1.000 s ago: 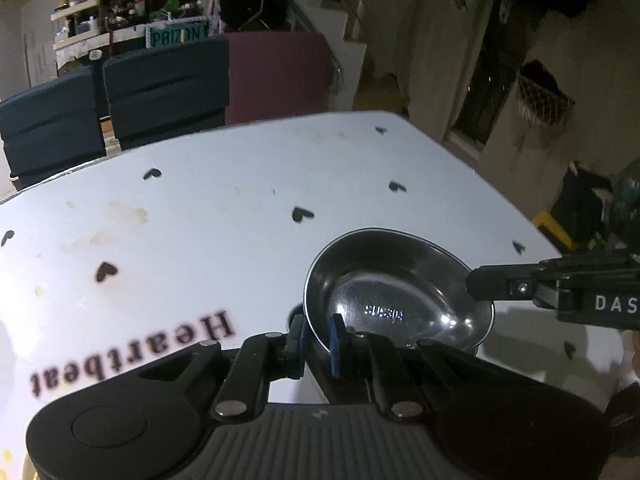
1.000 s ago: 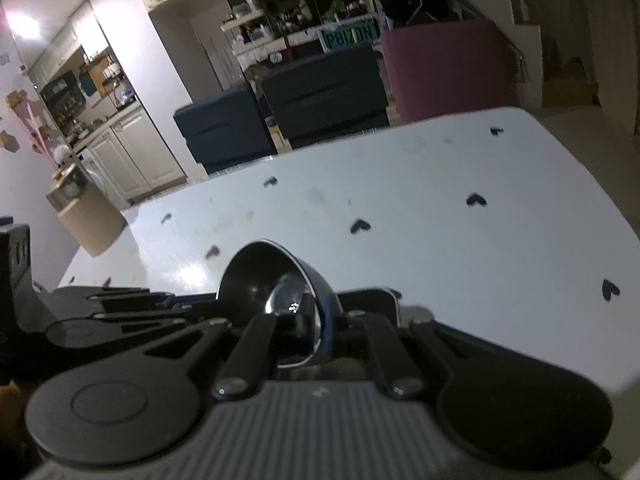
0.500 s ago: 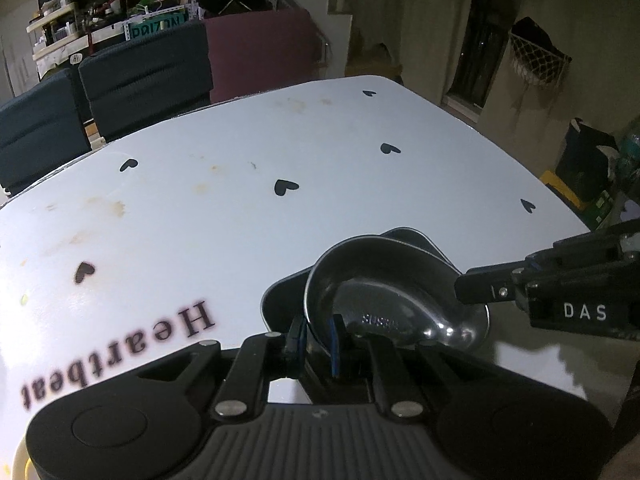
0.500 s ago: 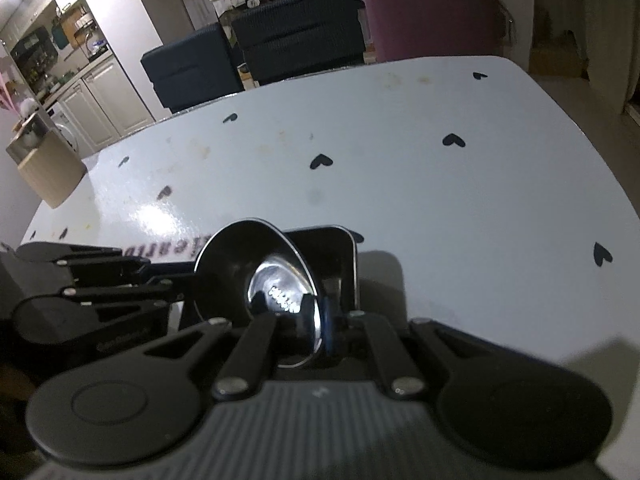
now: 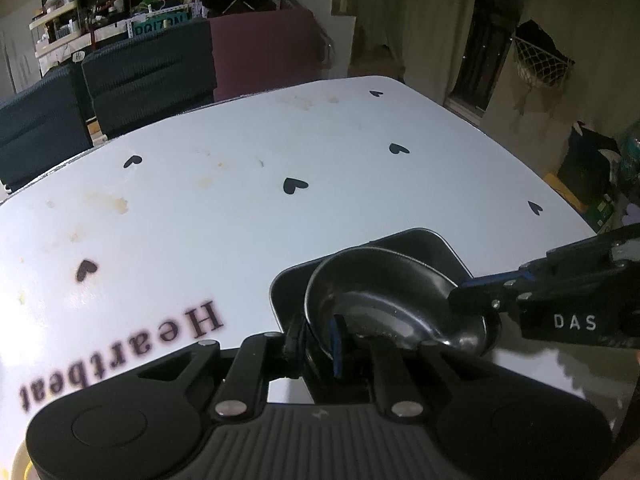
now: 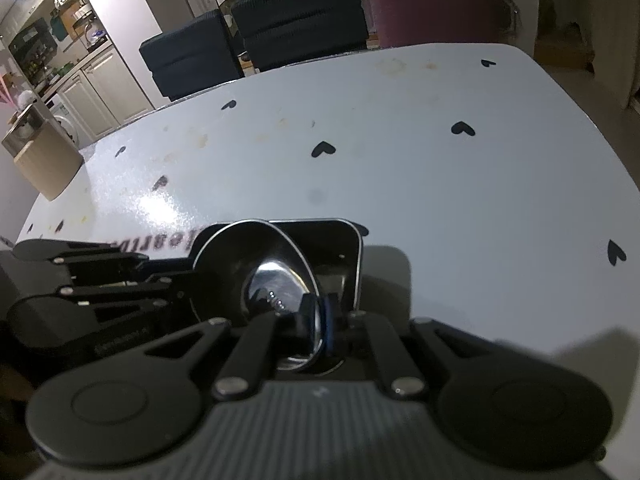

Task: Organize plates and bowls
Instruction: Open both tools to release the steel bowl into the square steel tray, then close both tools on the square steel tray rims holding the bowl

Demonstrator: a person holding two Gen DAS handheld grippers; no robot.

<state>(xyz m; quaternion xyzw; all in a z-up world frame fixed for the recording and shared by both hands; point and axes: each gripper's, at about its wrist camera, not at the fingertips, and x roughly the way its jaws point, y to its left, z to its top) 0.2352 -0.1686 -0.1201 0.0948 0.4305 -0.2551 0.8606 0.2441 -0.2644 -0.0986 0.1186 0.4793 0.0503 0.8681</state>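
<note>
A round steel bowl (image 5: 392, 304) (image 6: 272, 276) lies tilted in a dark square plate (image 5: 424, 244) (image 6: 336, 248) on the white table. My left gripper (image 5: 316, 340) has the bowl's near rim between its pads, and its jaws are opening slightly. Coming in from the right, my right gripper (image 5: 472, 292) is shut on the opposite rim. In the right wrist view the right gripper (image 6: 318, 320) pinches the thin rim, and the left gripper (image 6: 172, 280) reaches in from the left. The bowl hides most of the plate's floor.
The white table (image 5: 240, 200) bears black hearts, stains and the word "Heartbeat". Two dark chairs (image 5: 152, 76) and a maroon one (image 5: 260, 52) stand at its far edge. A cardboard box (image 6: 44, 160) sits past the table's left end, with kitchen cabinets behind it.
Both grippers have sunk with the bowl between them. It hung above the bare table; now it rests in the dark square plate.
</note>
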